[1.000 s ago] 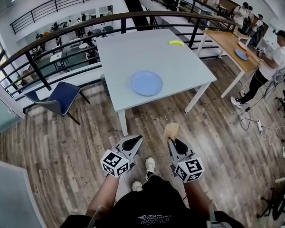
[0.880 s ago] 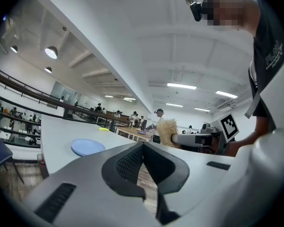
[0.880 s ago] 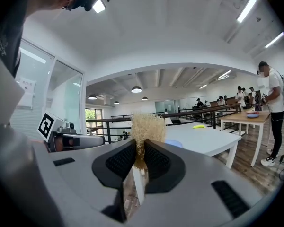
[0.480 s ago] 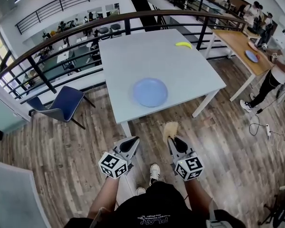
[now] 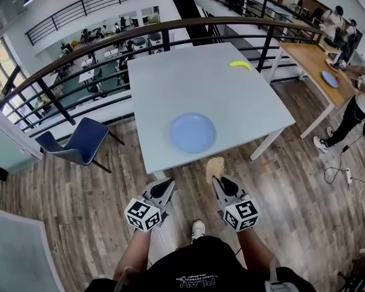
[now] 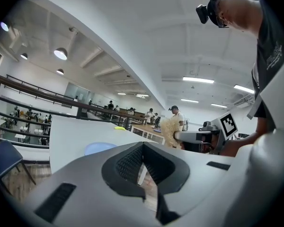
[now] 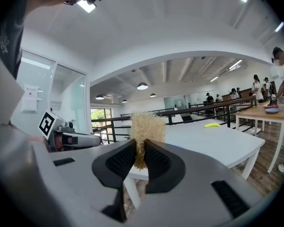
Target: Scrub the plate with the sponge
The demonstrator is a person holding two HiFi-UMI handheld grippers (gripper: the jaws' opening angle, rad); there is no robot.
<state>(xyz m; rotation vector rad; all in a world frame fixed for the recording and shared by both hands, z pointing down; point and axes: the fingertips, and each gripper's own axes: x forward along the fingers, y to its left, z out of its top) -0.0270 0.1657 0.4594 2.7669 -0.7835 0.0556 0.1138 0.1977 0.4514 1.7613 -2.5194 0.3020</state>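
Note:
A round blue plate [image 5: 193, 132] lies near the front edge of the white table [image 5: 170, 78]; it also shows as the plate [image 6: 99, 148] in the left gripper view. My right gripper [image 5: 218, 175] is shut on a tan fibrous sponge [image 5: 215, 166], held just short of the table's front edge, below the plate. In the right gripper view the sponge [image 7: 146, 129] sticks up out of the closed jaws of the right gripper [image 7: 140, 157]. My left gripper [image 5: 166, 187] hangs beside it over the floor, its jaws shut on nothing; the left gripper [image 6: 143, 148] shows them meeting.
A yellow banana [image 5: 239, 65] lies at the table's far right. A blue chair [image 5: 79, 142] stands left of the table, with a black railing [image 5: 109, 47] behind. At the right a wooden table [image 5: 316, 66] holds another plate, with people around it. Wood floor lies underfoot.
The person has stepped closer to the table, so the plate and table edge now lie nearer both grippers. The grippers keep their pose and the sponge stays held.

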